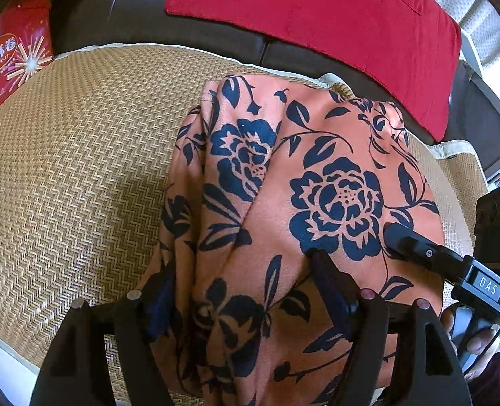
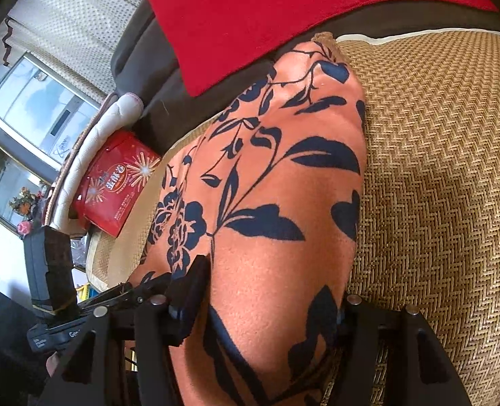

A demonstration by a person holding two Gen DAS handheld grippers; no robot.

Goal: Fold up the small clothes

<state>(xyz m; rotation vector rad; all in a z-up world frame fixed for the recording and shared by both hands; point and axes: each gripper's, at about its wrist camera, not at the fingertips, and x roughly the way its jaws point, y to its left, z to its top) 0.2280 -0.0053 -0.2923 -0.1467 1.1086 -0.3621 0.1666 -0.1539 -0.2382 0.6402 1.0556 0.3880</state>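
An orange garment with a dark blue flower print (image 1: 283, 176) lies bunched and partly folded on a woven straw mat (image 1: 73, 169). My left gripper (image 1: 239, 284) has its fingers spread wide, with the cloth draped between and over them; the left finger is mostly hidden by cloth. My right gripper (image 1: 419, 247) comes in from the right and rests on the cloth. In the right wrist view, the garment (image 2: 277, 203) fills the space between the spread fingers of the right gripper (image 2: 270, 291); its right finger is hidden under cloth. The left gripper's body (image 2: 53, 270) shows at left.
A red cushion (image 1: 334, 23) leans on the dark sofa back (image 1: 121, 17) behind the mat. A red egg-roll box (image 1: 13, 54) stands at the mat's far left, also seen in the right wrist view (image 2: 114, 182). A window and a white cushion are beyond.
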